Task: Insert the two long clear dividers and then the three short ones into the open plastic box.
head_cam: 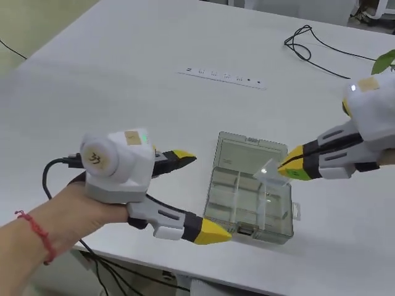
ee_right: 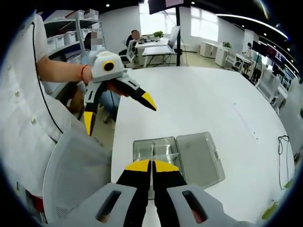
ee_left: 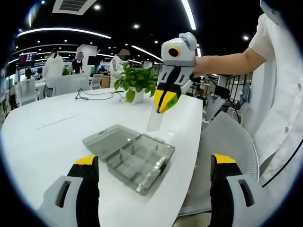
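- Bright, even light over the white table point(head_cam: 123, 92); only a faint, soft shadow beside the plastic box point(head_cam: 271, 234)
- A small white glint on the clear divider point(head_cam: 264, 171)
- Ceiling strip lights point(ee_left: 188, 14) burn white against a dark ceiling
- Both gripper views bow strongly at the edges; the head view is fairly sharp

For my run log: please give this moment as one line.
clear plastic box: lid open | left gripper: open, near box | right gripper: shut on clear flat divider, above box
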`<state>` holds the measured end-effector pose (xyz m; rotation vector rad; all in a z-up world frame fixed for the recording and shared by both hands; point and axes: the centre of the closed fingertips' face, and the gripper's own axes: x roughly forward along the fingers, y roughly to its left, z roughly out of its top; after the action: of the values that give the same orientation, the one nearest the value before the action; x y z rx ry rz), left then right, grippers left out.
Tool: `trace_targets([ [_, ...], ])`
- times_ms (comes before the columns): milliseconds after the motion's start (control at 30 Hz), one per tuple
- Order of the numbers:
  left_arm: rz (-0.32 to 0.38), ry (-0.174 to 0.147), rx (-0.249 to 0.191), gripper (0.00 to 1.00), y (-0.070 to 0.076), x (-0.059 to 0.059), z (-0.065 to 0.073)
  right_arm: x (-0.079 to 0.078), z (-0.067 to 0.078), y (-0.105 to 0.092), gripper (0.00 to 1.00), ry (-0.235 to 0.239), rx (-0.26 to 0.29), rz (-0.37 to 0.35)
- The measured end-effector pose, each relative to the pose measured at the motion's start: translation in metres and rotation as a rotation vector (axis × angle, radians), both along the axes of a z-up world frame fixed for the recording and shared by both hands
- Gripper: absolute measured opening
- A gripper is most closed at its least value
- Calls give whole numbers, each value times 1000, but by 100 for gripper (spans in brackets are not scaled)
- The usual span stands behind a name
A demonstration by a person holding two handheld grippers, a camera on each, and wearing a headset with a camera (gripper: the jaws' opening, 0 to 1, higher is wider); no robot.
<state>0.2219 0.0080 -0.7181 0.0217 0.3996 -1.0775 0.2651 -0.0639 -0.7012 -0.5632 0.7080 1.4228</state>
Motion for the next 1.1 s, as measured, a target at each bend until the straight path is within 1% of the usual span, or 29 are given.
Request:
trace_targets([
  [67,4,6,5,100,2,0,-3,3,-7,1,3,-2,1,-5],
  [133,4,5,12,100,3,-1,-5,4,-12,2,3,-2,0,-8],
  [167,4,5,13,100,3,-1,-5,7,-20,1,3,0,0,-12],
  [233,8,6,11,100,5,-1,-6,7,-26,2,3,3,-3,-14],
  [267,15,10,8,100,6,-1,-6,7,-28,3,3,3,-3,-14],
  [333,21,6,4,100,7,-1,-5,9,-36,2,3,5,-4,-16],
  [400,23,10,2,100,7,-1,-5,8,-39,4,3,6,-4,-20],
  [467,24,2,0,100,8,-1,-4,6,-41,6,3,8,-4,-17],
  [533,27,-1,-9,100,8,-1,-2,9,-49,5,3,7,-5,-18],
  [600,31,5,-15,100,7,-1,-1,8,-50,5,3,9,-9,-18],
  [667,30,-1,-14,100,7,-1,-1,7,-51,6,3,8,-10,-19],
  [700,29,5,-16,100,7,-1,-1,6,-51,6,3,11,-10,-21],
  [867,34,11,-18,100,7,-1,-2,3,-53,5,3,10,-16,-14],
  [933,36,11,-18,100,7,-1,-3,7,-54,5,3,8,-8,-13],
  [1067,32,15,-18,100,7,-2,-4,4,-56,7,3,-8,-10,8],
  [1100,34,16,-19,100,7,-1,-4,2,-56,9,3,-20,-14,26],
])
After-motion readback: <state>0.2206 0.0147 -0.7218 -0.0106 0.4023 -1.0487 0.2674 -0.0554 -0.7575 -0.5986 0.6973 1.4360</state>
